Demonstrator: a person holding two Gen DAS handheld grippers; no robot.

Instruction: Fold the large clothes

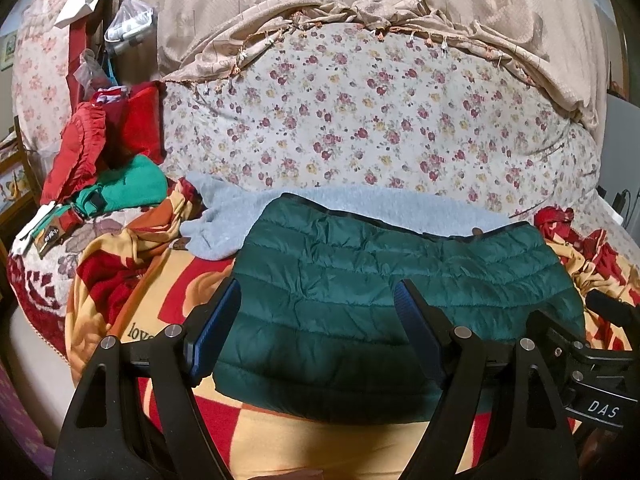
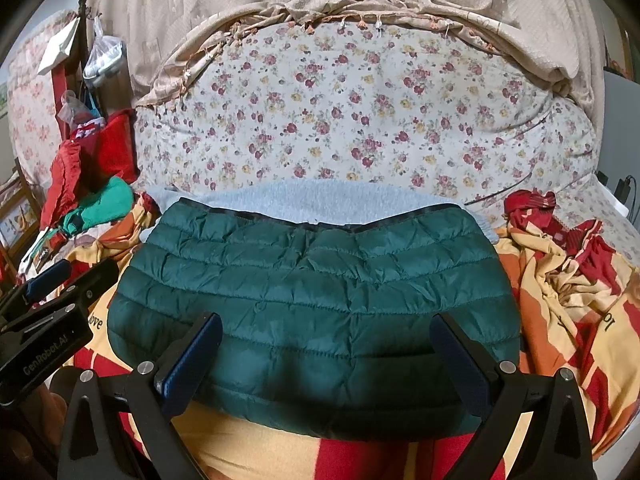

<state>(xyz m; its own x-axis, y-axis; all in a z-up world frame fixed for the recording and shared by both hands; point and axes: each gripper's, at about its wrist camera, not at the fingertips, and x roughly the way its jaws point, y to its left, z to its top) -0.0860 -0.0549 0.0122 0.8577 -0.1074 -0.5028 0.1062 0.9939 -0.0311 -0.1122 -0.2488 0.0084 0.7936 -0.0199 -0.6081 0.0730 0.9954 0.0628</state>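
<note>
A dark green quilted puffer jacket (image 1: 360,280) lies folded flat on the red and yellow blanket (image 1: 160,304). It also shows in the right wrist view (image 2: 312,296). A light blue fleece garment (image 1: 248,208) lies flat behind it, partly under it, and shows in the right wrist view (image 2: 288,196). My left gripper (image 1: 318,300) is open and empty, hovering over the jacket's near left part. My right gripper (image 2: 326,336) is open and empty over the jacket's near edge. The right gripper's body shows at the right edge of the left wrist view (image 1: 592,368).
A floral quilt (image 1: 360,120) rises behind the clothes, topped by a beige fringed cover (image 1: 360,12). A pile of red and green clothes (image 1: 104,160) sits at the back left. A crumpled part of the blanket (image 2: 568,272) lies at the right.
</note>
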